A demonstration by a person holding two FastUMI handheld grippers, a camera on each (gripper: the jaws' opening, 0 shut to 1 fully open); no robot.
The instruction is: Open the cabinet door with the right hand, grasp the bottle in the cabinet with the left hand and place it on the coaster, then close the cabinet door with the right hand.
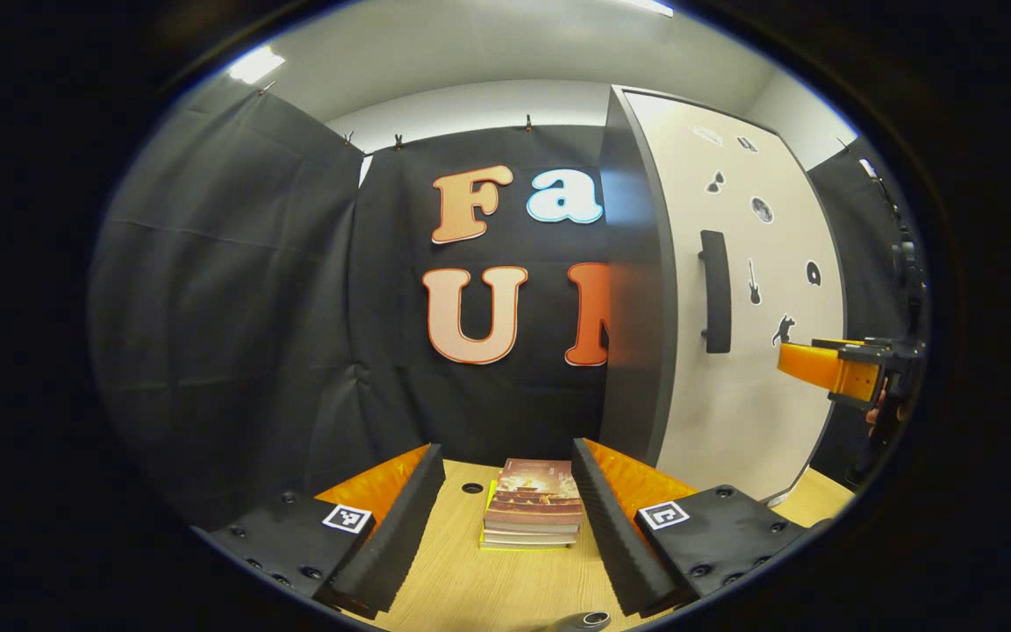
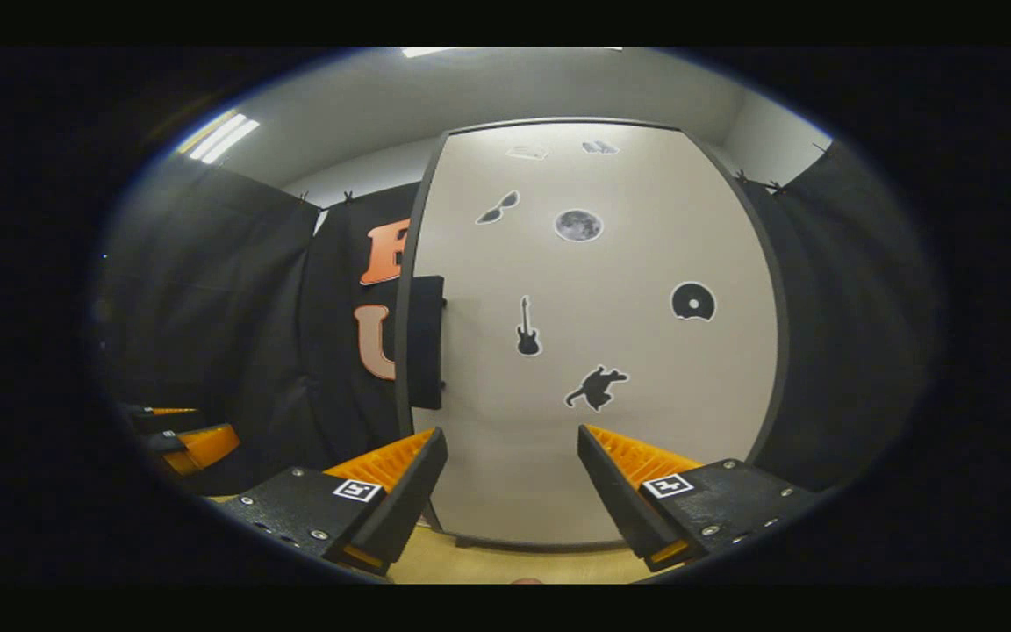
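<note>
Left gripper view looks forward past its own fingers point(image 1: 505, 518), which stand apart with nothing between them, low over the wooden desk point(image 1: 453, 588). Just beyond lies a small stack of books point(image 1: 532, 513) flat on the desk, and at the near edge a dark round object point(image 1: 589, 621) peeks in, too cropped to tell whether it is the coaster. Farther right stands the cabinet door point(image 1: 742, 386), shut, its dark handle point(image 1: 714, 291) upright near the left edge, with small stickers scattered over the pale face. The right gripper point(image 1: 821, 362) hangs in front of that door, to the right of the handle and apart from it, probably lined up to reach for it. Right gripper view faces the door point(image 2: 593, 369) almost square on, its fingers point(image 2: 512, 487) also apart and empty, the handle point(image 2: 426, 342) off to the left; here the left gripper point(image 2: 181, 439) shows low at the far left. The bottle is presumably behind the shut door, so opening comes first.
</note>
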